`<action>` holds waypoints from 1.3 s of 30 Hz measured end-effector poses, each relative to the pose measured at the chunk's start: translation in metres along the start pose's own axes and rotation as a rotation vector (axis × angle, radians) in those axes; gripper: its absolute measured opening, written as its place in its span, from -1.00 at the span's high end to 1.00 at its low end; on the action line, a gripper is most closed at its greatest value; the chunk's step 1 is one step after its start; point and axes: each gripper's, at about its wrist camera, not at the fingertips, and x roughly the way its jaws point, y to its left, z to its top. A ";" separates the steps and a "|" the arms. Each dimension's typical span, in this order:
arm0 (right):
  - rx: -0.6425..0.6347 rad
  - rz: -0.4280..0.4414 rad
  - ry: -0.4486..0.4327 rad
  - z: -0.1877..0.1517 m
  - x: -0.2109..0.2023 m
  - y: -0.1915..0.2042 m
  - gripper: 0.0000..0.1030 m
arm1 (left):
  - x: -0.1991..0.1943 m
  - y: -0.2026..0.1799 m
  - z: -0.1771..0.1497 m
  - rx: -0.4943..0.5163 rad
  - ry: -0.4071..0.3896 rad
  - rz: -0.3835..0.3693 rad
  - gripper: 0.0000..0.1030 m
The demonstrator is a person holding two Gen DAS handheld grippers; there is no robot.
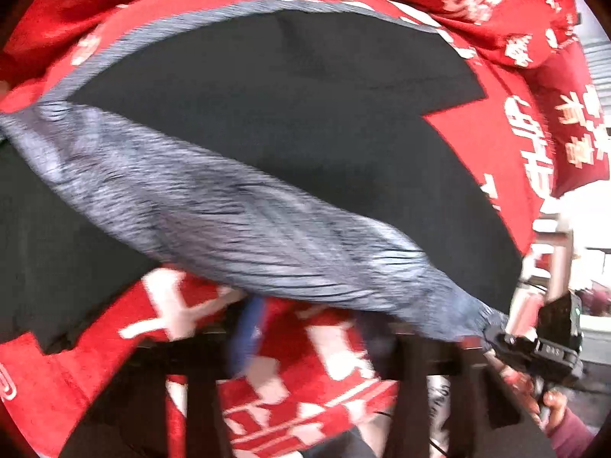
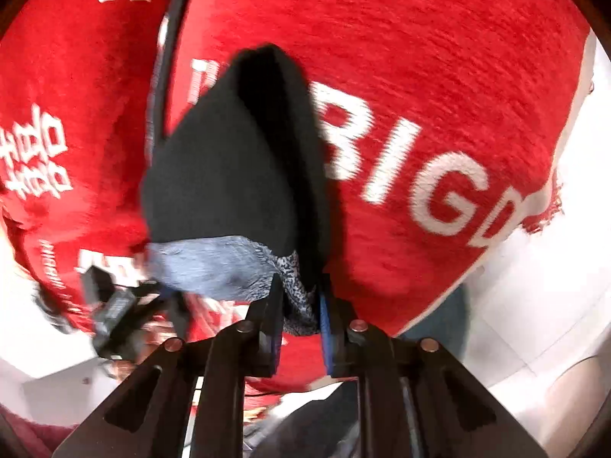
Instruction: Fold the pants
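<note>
The right gripper (image 2: 299, 297) is clamped on the grey waistband (image 2: 229, 267) of one pair of dark pants (image 2: 221, 175). At the band's other end the left gripper (image 2: 168, 297) is closed too, pinching the same band. The waistband stretches taut between the two, and the legs run away from them across one red cloth (image 2: 439, 57) with white lettering.

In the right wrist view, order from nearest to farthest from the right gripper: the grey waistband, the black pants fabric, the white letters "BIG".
1. grey waistband, between the right gripper jaws.
2. black pants fabric, just above.
3. white letters "BIG", upper right on the red cloth.
</note>
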 end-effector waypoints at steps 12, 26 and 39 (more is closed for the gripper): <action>-0.239 0.194 -0.045 0.100 -0.048 0.142 0.70 | -0.034 -0.036 0.086 0.016 -0.144 -0.008 0.45; -0.389 -0.067 -0.005 0.290 0.036 0.248 0.51 | -0.076 0.002 0.153 -0.001 -0.313 0.267 -0.64; -0.359 -0.201 -0.089 0.264 0.008 0.198 0.06 | -0.015 0.046 0.100 -0.191 -0.164 0.420 -0.64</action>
